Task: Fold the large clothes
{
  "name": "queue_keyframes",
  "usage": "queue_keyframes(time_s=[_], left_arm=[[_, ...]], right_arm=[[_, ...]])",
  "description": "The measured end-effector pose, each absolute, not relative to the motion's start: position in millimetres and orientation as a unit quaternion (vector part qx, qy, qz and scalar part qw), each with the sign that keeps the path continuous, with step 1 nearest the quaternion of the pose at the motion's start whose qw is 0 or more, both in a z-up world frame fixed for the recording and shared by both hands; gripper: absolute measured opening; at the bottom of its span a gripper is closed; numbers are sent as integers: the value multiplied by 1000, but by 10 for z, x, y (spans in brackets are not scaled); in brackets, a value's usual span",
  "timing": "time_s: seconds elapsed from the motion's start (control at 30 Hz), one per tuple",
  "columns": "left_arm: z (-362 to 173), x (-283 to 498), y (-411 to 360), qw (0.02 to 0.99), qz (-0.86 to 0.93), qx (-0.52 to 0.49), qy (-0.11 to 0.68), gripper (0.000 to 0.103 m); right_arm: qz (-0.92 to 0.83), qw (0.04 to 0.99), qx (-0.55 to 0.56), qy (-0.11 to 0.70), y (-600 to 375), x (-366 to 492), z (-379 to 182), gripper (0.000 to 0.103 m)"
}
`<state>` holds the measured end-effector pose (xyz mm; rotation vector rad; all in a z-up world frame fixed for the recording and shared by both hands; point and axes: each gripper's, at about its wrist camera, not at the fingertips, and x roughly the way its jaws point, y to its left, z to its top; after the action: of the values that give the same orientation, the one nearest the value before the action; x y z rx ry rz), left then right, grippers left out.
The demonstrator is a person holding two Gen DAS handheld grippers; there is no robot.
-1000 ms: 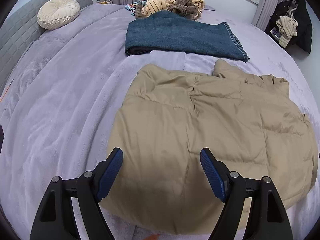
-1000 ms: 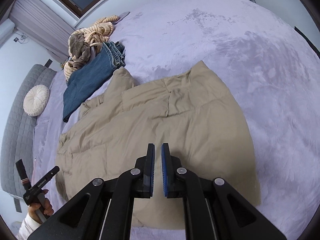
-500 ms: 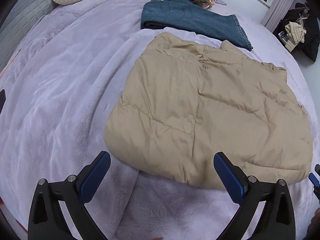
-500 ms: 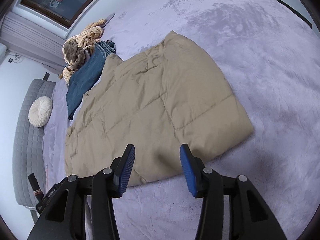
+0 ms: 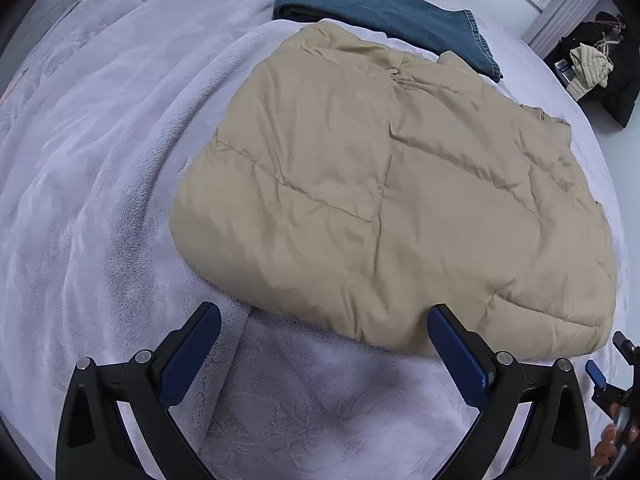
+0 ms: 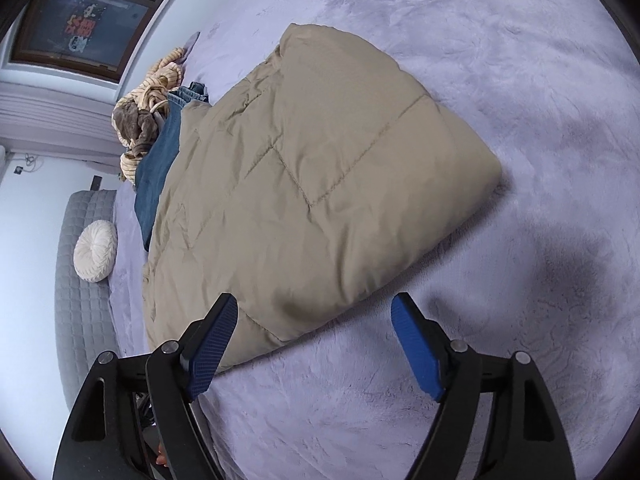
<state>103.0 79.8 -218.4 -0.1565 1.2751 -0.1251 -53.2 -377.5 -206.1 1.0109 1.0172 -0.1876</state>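
Observation:
A tan quilted puffer jacket (image 5: pixel 400 200) lies folded flat on the lilac bed cover (image 5: pixel 100 160); it also shows in the right wrist view (image 6: pixel 304 200). My left gripper (image 5: pixel 324 320) is open and empty, just short of the jacket's near edge. My right gripper (image 6: pixel 316 312) is open and empty, its jaws on either side of the jacket's near corner, a little above it. The right gripper's tip also shows at the lower right of the left wrist view (image 5: pixel 616 364).
Folded blue jeans (image 5: pixel 384 12) lie beyond the jacket, with a heap of striped and brown clothes (image 6: pixel 144 120) behind them. A round cream cushion (image 6: pixel 96 250) rests against the grey headboard (image 6: pixel 76 280). Dark clothes (image 5: pixel 600 64) hang at the far right.
Both grippers have pulled back from over the jacket toward its near edge. The right gripper went from shut to wide open; the left opened wider. The jacket lies still.

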Motion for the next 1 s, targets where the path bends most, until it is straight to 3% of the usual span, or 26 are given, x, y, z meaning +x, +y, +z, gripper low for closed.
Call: queue_keyframes(time_s=[0.13, 0.23, 0.47, 0.9, 0.93, 1.0], left_arm=[[-2189, 1046, 798, 799, -61, -81, 593, 103], [-2203, 1060, 813, 797, -71, -95, 592, 103], [-2384, 1050, 1186, 763, -125, -257, 580, 103], [-2671, 1680, 959, 751, -124, -332, 557, 103], [-2704, 1722, 944, 752, -116, -333, 557, 102], [-2728, 1773, 917, 759, -97, -327, 554, 82]], right_arm=[[-88, 742, 476, 463, -3797, -519, -2150, 86], [-88, 739, 485, 459, -3814, -505, -2185, 103], [-79, 731, 506, 451, -3861, -501, -2277, 103], [-36, 692, 604, 394, -3942, -98, -2641, 103], [-34, 688, 609, 392, -3944, -26, -2669, 103], [-32, 681, 618, 391, -3946, 88, -2720, 103]])
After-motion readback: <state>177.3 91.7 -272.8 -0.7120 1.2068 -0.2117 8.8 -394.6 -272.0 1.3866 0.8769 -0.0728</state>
